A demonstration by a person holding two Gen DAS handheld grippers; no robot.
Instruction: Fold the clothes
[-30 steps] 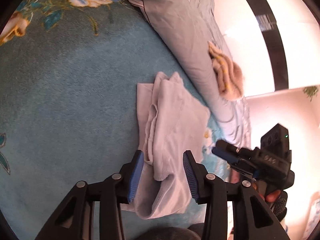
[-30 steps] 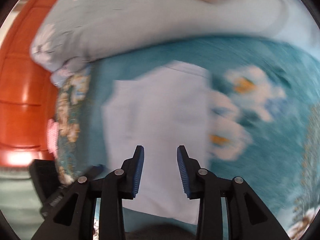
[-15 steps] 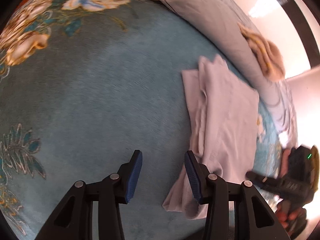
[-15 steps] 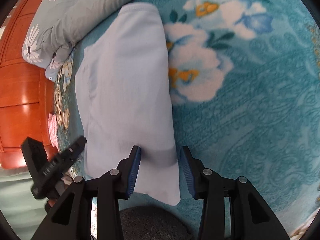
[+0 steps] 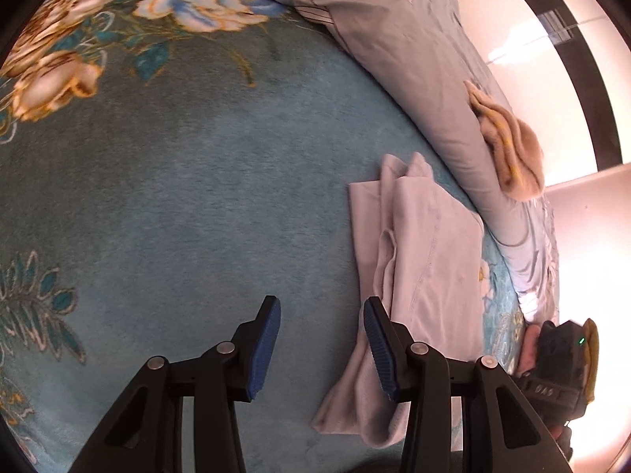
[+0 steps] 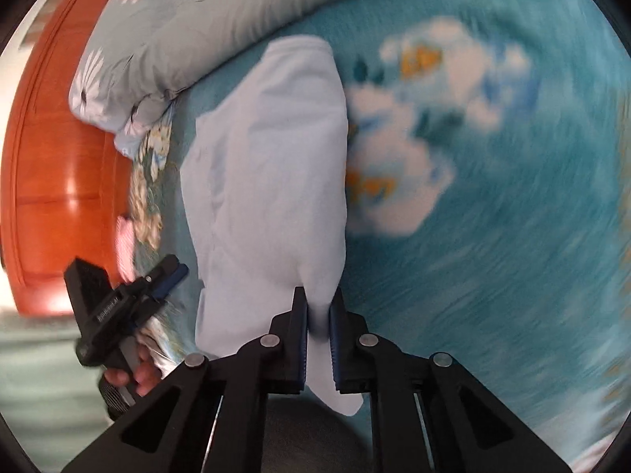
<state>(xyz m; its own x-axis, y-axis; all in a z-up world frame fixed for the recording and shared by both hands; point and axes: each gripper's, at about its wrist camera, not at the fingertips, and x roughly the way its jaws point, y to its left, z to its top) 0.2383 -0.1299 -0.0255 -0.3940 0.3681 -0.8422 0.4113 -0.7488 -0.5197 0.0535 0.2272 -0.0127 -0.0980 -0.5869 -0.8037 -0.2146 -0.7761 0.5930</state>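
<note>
- The pale folded garment (image 6: pixel 268 181) lies on the teal flowered bedspread (image 5: pixel 189 181), its long axis running from the near edge of the bed away toward the grey pillow (image 5: pixel 414 59).
- The right gripper (image 6: pixel 318 311) is at the garment's near end: its blue fingers (image 6: pixel 301 315) are closing, and a pinch of the cloth's right-hand edge already sits pressed between them, with a small tail hanging out below.
- The left gripper (image 5: pixel 321 331) stands half open with nothing between its fingers (image 5: pixel 266 339); only bare bedspread shows in the gap.
- From the left gripper the garment lies just to its right: the right finger is at or over the cloth's left edge, where loose layers bunch near the bottom corner.
- The right hand is thus the one on the cloth; the left is beside it, near the same end.
- The coming fold would likely run along that long axis, near end carried toward the pillow end, so the left probably needs to shift right to catch its corner.
</note>
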